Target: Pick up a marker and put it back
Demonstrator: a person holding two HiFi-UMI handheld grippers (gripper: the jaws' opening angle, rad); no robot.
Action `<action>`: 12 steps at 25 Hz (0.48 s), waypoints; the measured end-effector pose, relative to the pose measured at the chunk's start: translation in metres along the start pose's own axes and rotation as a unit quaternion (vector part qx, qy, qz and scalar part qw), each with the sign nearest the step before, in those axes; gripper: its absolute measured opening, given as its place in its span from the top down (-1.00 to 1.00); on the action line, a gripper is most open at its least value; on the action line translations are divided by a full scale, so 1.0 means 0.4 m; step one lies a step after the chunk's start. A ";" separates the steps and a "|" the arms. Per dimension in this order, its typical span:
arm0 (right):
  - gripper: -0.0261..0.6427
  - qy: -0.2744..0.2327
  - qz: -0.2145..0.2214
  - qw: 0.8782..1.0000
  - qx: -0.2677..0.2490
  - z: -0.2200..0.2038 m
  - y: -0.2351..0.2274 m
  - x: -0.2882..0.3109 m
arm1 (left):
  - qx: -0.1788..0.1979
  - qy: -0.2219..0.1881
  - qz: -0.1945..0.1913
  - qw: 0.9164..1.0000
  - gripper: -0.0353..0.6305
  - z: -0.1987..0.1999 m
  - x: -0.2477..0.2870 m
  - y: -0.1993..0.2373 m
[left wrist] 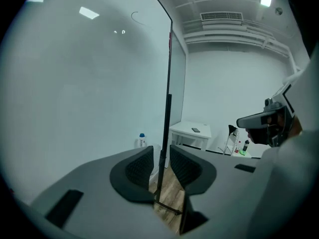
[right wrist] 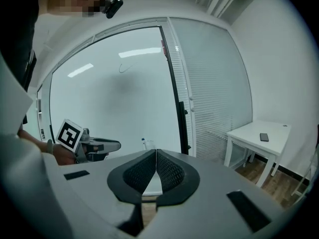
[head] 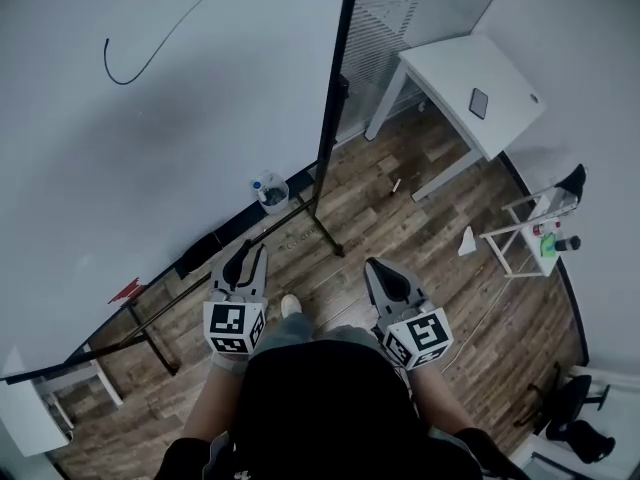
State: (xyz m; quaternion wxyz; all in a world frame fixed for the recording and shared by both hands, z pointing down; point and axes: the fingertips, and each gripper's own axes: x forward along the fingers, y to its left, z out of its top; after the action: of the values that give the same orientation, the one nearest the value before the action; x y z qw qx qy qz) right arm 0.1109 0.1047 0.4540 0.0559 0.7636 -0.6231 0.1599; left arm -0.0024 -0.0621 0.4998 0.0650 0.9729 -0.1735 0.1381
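Straight ahead of me, filling the left of the head view, stands the whiteboard (head: 150, 168), with one curved black line (head: 150, 43) drawn high on it. Below it runs wood floor (head: 420, 228). To the right, against the blinds, is a white table (head: 450, 68) with a dark phone (head: 479, 103) lying flat on it. The board's black upright post (head: 335, 98) and its foot on the floor sit between the board and the table. In the left gripper view that post shows right through the gap between the jaws.

Further right is a small white rack (head: 525, 230) holding a few bottles, and a bin (head: 272, 194) with a bottle in it stands at the board's foot.

My left gripper (head: 250, 249) has its jaws apart with nothing between them. My right gripper (head: 375, 265) has its jaws closed together at the tips, empty. Both point toward the board's lower edge.

On the ledge (head: 160, 313) under the board lies a small red thing (head: 128, 289), well left of the left gripper. It is possibly the marker, but it is too small for me to say.
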 end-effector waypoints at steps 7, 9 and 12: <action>0.83 0.003 -0.003 1.000 0.001 0.044 -0.060 0.109 | -0.004 0.034 0.016 0.999 0.58 -0.032 0.129 0.079; 0.83 0.006 0.007 1.000 -0.002 0.057 -0.080 0.136 | -0.010 0.044 0.024 0.999 0.58 -0.041 0.159 0.091; 0.83 0.011 0.029 0.999 -0.011 0.073 -0.118 0.182 | -0.013 0.053 0.042 0.998 0.58 -0.048 0.209 0.111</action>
State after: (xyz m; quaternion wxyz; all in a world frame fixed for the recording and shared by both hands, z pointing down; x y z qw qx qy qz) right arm 0.1742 0.0385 0.4547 0.0663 0.7424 -0.6463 0.1634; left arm 0.0525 -0.1269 0.5460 0.0809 0.9552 -0.2118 0.1902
